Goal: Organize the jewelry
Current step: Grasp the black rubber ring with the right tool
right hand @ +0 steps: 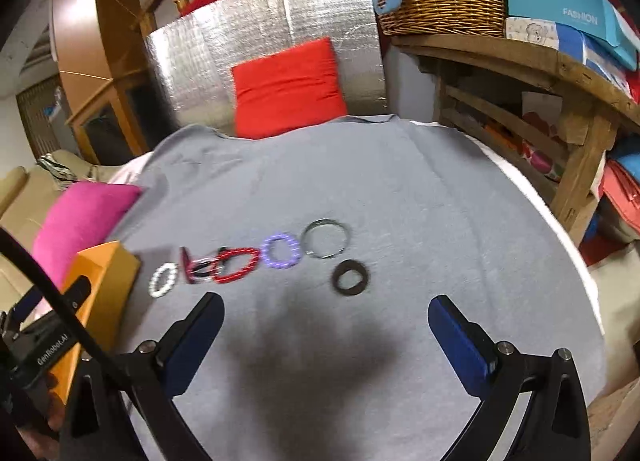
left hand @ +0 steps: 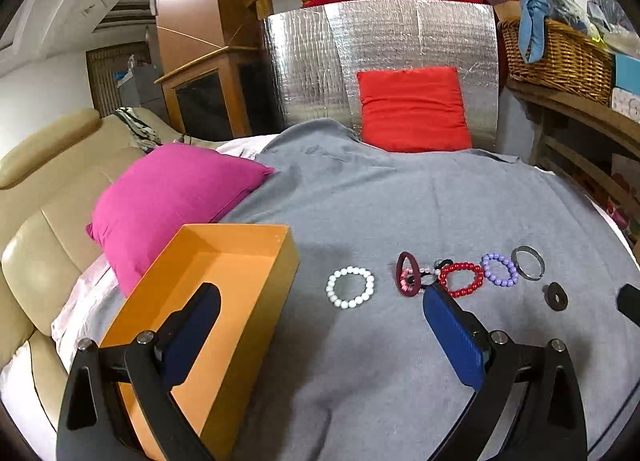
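Jewelry lies in a row on a grey cloth (left hand: 400, 201): a white bead bracelet (left hand: 350, 287), a maroon ring with a small tangle of bands (left hand: 408, 273), a red bead bracelet (left hand: 461, 279), a purple bead bracelet (left hand: 499, 270), a silver bangle (left hand: 528, 263) and a dark flat ring (left hand: 555, 296). An open orange box (left hand: 224, 285) sits at the left. My left gripper (left hand: 320, 301) is open and empty, its left finger over the box. My right gripper (right hand: 326, 309) is open and empty, just short of the dark ring (right hand: 351, 278) and the silver bangle (right hand: 325, 244).
A magenta pillow (left hand: 168, 197) lies behind the box, beside a beige sofa (left hand: 36, 245). A red pillow (left hand: 414, 109) leans on a silver foil panel (left hand: 312, 61) at the back. A wooden shelf (right hand: 532, 73) with a wicker basket (right hand: 440, 1) stands at the right.
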The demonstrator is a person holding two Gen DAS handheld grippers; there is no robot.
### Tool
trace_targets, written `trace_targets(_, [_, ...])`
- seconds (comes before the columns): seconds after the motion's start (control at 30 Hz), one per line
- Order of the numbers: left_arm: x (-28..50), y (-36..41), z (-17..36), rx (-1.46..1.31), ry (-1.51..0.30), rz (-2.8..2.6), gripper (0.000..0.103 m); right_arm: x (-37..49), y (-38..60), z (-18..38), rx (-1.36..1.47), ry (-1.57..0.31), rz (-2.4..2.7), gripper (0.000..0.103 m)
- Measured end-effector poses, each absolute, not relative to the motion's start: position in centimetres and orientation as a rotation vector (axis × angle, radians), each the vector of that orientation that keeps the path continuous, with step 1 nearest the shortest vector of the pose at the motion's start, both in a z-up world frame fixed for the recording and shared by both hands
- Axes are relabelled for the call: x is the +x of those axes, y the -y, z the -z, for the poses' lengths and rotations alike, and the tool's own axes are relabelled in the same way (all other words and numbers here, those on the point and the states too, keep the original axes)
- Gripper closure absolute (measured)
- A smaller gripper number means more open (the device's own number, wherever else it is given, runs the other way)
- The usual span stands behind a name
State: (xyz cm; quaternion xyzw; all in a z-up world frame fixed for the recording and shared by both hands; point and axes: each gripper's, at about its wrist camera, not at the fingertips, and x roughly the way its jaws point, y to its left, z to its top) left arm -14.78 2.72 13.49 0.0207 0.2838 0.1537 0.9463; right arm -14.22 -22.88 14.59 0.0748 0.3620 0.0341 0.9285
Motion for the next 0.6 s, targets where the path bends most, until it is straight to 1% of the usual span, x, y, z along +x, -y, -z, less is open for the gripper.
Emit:
trace_targets(0.13, [-14.7, -3.5, -13.1, 0.022, -0.592, -0.309, 0.002, -14.0, 21.4, -14.8, 0.139, -0.735, -0.078, 0.000])
trace_targets(0.4, [-13.9, -4.7, -12.1, 0.034, -0.608, -0.316, 0.002, -12.6, 20.4, -13.3, 0.107, -0.777, -0.108, 0.000])
trace_targets(0.6, [-13.5, -5.1, -11.5, 0.027, -0.625, -0.321, 0.002, -12.6, 19.9, -13.4, 0.079, -0.755, -0.119, 0.000])
